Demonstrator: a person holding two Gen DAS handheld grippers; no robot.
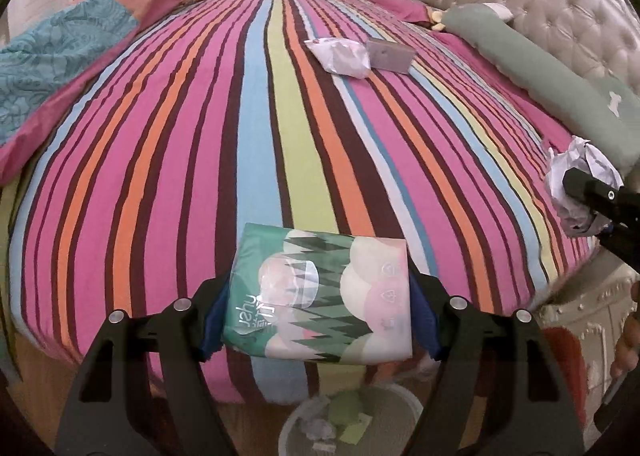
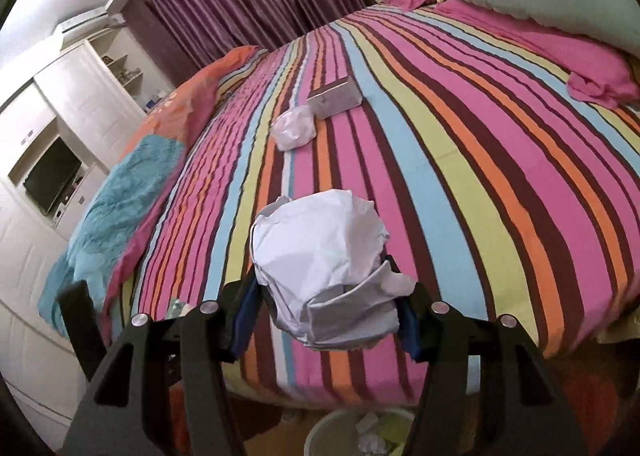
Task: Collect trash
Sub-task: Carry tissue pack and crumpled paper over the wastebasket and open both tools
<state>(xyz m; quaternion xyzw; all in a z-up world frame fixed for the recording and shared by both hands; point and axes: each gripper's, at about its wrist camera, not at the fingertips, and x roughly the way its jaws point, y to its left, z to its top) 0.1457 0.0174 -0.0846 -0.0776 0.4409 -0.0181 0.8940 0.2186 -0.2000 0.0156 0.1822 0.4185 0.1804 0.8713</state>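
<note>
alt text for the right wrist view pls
The right gripper holds a crumpled white paper ball above the near edge of a striped bed. A bin with trash sits on the floor below; a small box and plastic wrapper lie farther up the bed.

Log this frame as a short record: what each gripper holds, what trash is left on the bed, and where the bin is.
left gripper: shut on green tissue pack
right gripper: shut on crumpled paper ball
left on bed: crumpled plastic bag, small grey box, side by side
bin: on floor below both grippers, trash already inside
</note>
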